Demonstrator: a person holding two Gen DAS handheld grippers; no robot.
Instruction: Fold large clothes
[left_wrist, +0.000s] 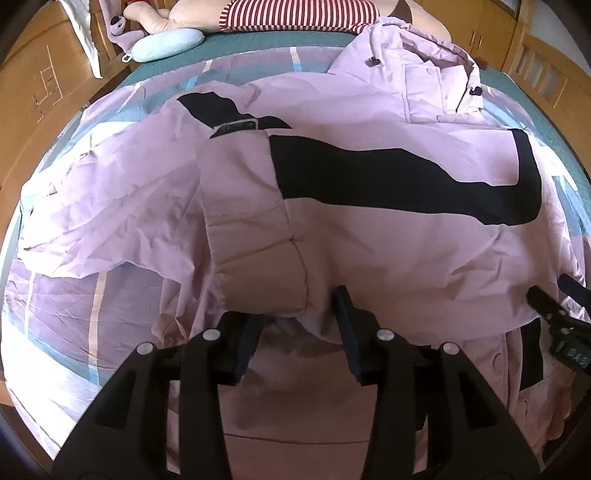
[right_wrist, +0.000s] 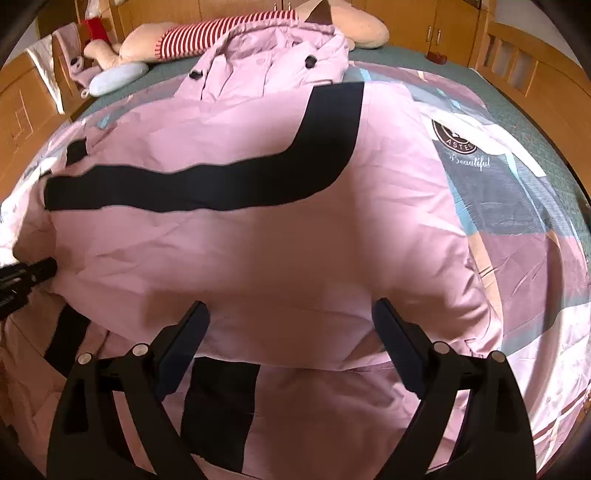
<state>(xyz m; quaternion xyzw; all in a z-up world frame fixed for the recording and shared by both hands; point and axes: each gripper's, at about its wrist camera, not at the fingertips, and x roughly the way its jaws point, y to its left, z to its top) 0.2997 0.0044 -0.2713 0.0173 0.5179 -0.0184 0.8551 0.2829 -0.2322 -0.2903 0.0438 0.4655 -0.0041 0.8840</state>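
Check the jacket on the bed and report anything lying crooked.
The pink jacket lies unevenly: one sleeve is folded across the body, while the other side still sprawls rumpled over the bedspread. Nothing looks damaged.

The jacket (right_wrist: 258, 236) lies spread across the quilt (right_wrist: 524, 258) on the bed (right_wrist: 436, 66), its hood (right_wrist: 280, 51) at the far end, touching the stuffed toy (right_wrist: 207, 37) that lies along the head of the bed, with a small pillow (right_wrist: 114, 79) to the toy's left. One sleeve (left_wrist: 255, 221) is folded in over the jacket's body. The left hand-held gripper (left_wrist: 299, 317) sits at the jacket's near hem by the sleeve's cuff, and the right hand-held gripper (right_wrist: 291, 332) is to its right over the same hem.
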